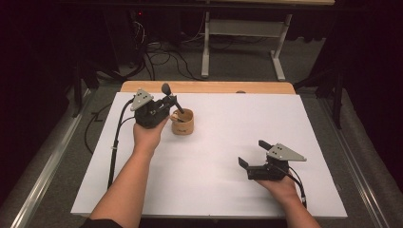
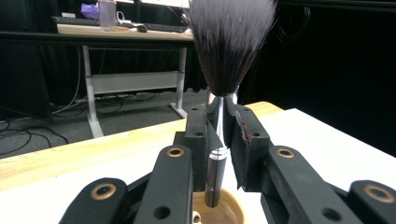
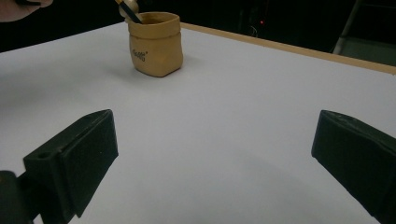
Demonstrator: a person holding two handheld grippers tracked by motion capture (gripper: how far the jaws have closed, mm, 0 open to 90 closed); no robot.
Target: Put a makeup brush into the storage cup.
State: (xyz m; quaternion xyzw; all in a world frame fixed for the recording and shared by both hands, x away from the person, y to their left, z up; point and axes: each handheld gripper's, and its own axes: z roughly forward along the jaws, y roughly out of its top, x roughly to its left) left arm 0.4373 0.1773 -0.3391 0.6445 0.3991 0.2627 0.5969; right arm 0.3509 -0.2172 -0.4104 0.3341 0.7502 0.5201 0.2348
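Counted one tan, squat ceramic cup (image 1: 182, 122) and one dark-bristled, silver-handled makeup brush (image 2: 227, 56) above it. Left gripper (image 2: 219, 135) pinching brush; right gripper (image 3: 212, 158) spread, near cup.

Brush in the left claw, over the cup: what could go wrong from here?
1. The left claw grips the brush on its shiny metal neck; it might slip or tilt.
2. The handle tip is just inside the tan cup, which nothing steadies; a sideways nudge could tip it. The right claw rests open, far off.
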